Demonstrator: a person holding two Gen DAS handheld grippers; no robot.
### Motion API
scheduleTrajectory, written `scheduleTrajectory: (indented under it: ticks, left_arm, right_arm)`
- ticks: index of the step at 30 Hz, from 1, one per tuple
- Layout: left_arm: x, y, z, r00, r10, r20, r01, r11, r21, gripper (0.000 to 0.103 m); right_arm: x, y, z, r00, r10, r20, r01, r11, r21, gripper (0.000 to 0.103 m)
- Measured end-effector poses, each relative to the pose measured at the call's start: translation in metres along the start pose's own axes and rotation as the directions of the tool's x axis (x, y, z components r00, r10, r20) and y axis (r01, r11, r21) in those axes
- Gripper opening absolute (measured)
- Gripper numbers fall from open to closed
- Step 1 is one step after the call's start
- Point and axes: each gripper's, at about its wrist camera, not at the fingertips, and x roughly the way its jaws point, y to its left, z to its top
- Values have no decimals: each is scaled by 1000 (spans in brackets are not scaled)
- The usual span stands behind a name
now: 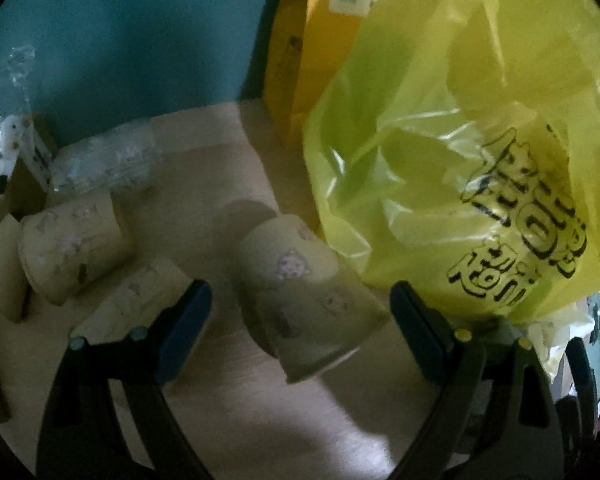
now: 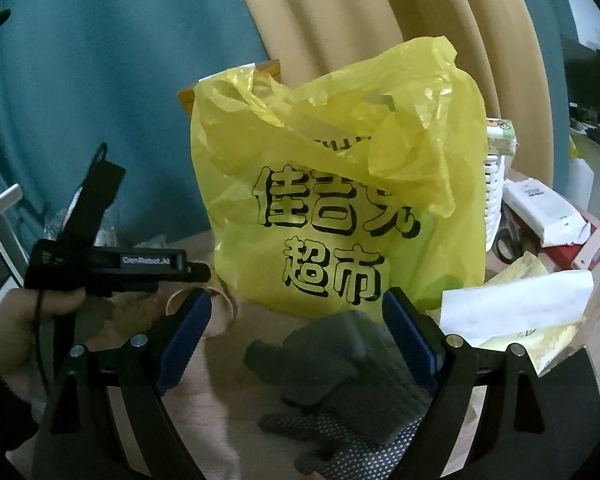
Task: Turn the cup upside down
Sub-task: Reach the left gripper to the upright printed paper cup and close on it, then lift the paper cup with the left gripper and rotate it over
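Note:
A pale paper cup (image 1: 300,292) with small cartoon prints lies tilted on the wooden table (image 1: 236,412), bottom away from me, rim towards me. It sits just ahead of my open left gripper (image 1: 300,320), between the line of its two blue-padded fingers, apart from both. Other paper cups (image 1: 72,244) lie on their sides at the left; one (image 1: 140,300) lies beside the left finger. My right gripper (image 2: 296,328) is open and empty above a grey dotted glove (image 2: 340,380). A paper cup rim (image 2: 204,312) shows past its left finger.
A large yellow plastic bag (image 1: 472,184) (image 2: 340,200) stands right of the cup. A yellow box (image 1: 300,60) and teal wall (image 1: 140,40) are behind. The hand with the left gripper (image 2: 100,264) shows at the left. White packets (image 2: 540,212) and papers lie at the right.

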Motion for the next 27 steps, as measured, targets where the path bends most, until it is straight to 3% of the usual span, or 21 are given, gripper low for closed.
scheduleTrajectory:
  ticks: [4, 10, 14, 19, 23, 27]
  left_arm:
    - [17, -3, 4, 999, -21, -44, 22, 999, 23, 91]
    - [19, -4, -3, 998, -38, -54, 41, 997, 58, 69]
    - [8, -1, -15, 995, -70, -74, 76, 995, 70, 67]
    - [-13, 13, -48, 989, -120, -85, 125, 991, 54, 65]
    - [-44, 23, -80, 986, -157, -60, 163, 980, 115, 65]
    - [-75, 45, -127, 980, -184, -76, 190, 978, 80, 65]
  right_arm:
    - [-1, -4, 1, 1000, 2, 2, -2, 1000, 12, 90]
    - [-15, -2, 2, 1000, 0, 13, 0, 1000, 13, 90]
    - [-25, 5, 0, 1000, 4, 21, -4, 1000, 5, 90]
    - [-40, 18, -8, 1000, 20, 22, -20, 1000, -14, 90]
    - [-55, 28, -20, 999, 38, 3, -38, 999, -18, 90]
    - [-73, 40, -39, 998, 56, -32, -57, 998, -29, 90]
